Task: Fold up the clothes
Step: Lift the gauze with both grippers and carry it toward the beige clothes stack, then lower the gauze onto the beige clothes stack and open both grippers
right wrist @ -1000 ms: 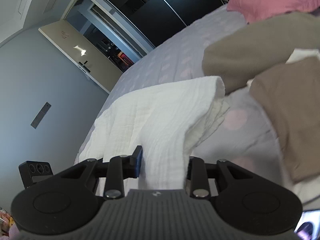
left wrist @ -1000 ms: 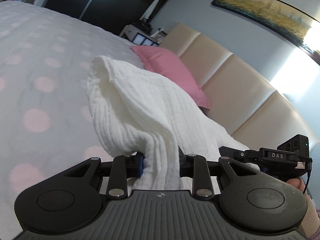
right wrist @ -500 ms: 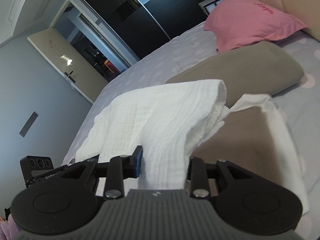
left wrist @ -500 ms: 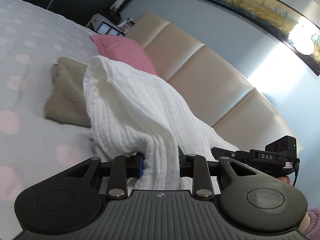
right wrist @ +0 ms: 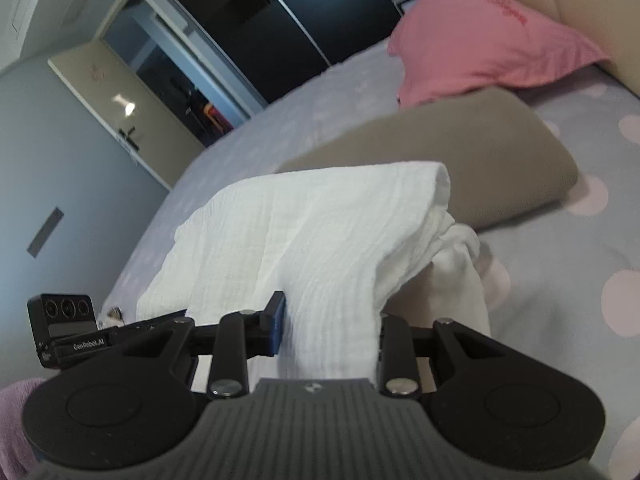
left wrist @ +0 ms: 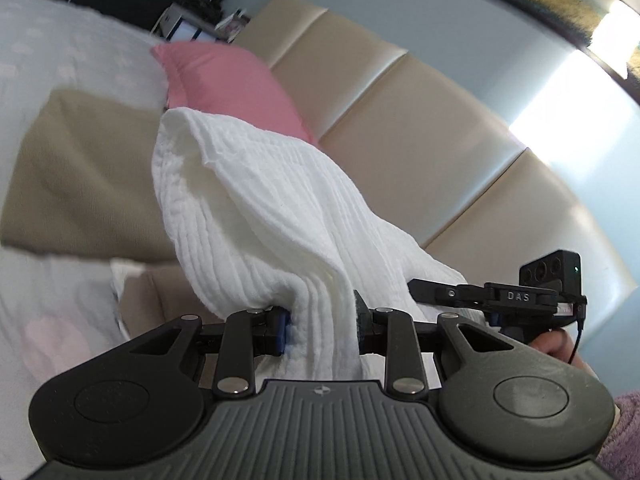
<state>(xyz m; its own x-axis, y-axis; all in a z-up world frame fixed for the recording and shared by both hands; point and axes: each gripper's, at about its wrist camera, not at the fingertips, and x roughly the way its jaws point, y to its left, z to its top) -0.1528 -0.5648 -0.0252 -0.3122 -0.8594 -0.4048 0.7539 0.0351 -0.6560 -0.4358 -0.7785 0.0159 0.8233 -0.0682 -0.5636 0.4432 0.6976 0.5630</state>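
Left gripper (left wrist: 322, 332) and right gripper (right wrist: 330, 326) each clamp a bunched edge of the white ribbed cloth (left wrist: 256, 216), held up mid-frame above the spotted bedspread (right wrist: 580, 240). Taupe pillow (right wrist: 460, 152) behind it, pink pillow (right wrist: 480, 44) upper right.

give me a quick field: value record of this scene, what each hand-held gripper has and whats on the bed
left hand-held gripper: shut on white cloth
right hand-held gripper: shut on the same white cloth
cloth state: bunched, lifted, spanning both grippers
bed: pale cover with pink dots
on bed: pink pillow near beige headboard; folded taupe garment in front of the pillow
beneath cloth: another taupe and white piece, partly hidden
person: hand on the right gripper's handle
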